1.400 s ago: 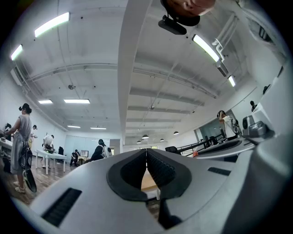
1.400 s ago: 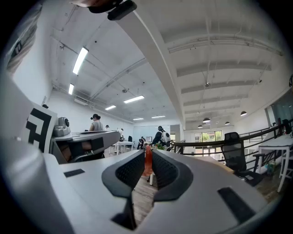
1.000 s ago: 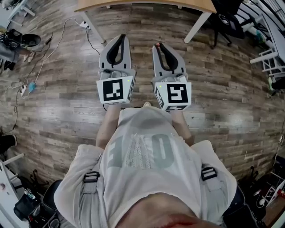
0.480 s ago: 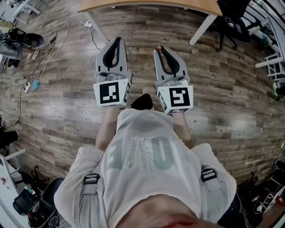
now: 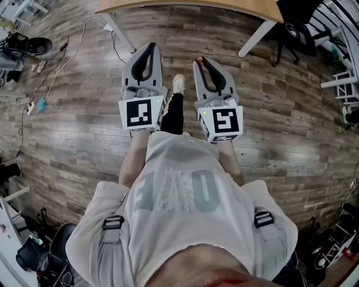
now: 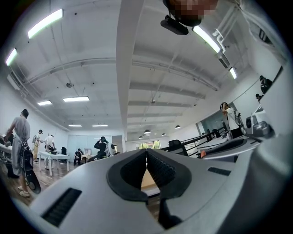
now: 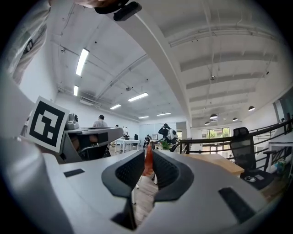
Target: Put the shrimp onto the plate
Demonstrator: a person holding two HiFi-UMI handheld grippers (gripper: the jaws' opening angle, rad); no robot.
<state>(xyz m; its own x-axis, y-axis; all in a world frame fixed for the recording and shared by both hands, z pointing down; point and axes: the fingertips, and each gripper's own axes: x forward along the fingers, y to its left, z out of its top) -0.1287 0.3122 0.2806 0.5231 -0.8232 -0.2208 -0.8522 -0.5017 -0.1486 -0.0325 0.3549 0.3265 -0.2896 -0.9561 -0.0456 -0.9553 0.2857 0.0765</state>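
Note:
The shrimp point(image 7: 148, 161) is a thin orange-red piece standing upright between the pads of my right gripper point(image 7: 149, 160), which is shut on it. In the head view only a red tip of the shrimp point(image 5: 197, 57) shows at the nose of the right gripper point(image 5: 199, 59). My left gripper point(image 5: 151, 47) is held level beside it, about a hand's width to the left. Its jaws meet at the tips in the left gripper view point(image 6: 146, 152) with nothing between them. No plate is in any view.
A wooden table point(image 5: 185, 4) with white legs point(image 5: 255, 32) stands ahead over plank flooring, and the tabletop point(image 7: 219, 162) shows again beyond the right jaws. Cables and a power strip point(image 5: 33, 103) lie left. An office chair point(image 5: 294, 28) stands far right. Several people point(image 6: 20, 137) stand in the background.
The person's dark-trousered leg and light shoe have swung forward between the two grippers. Both grippers keep their places in front of the body, and the shrimp stays in the right one.

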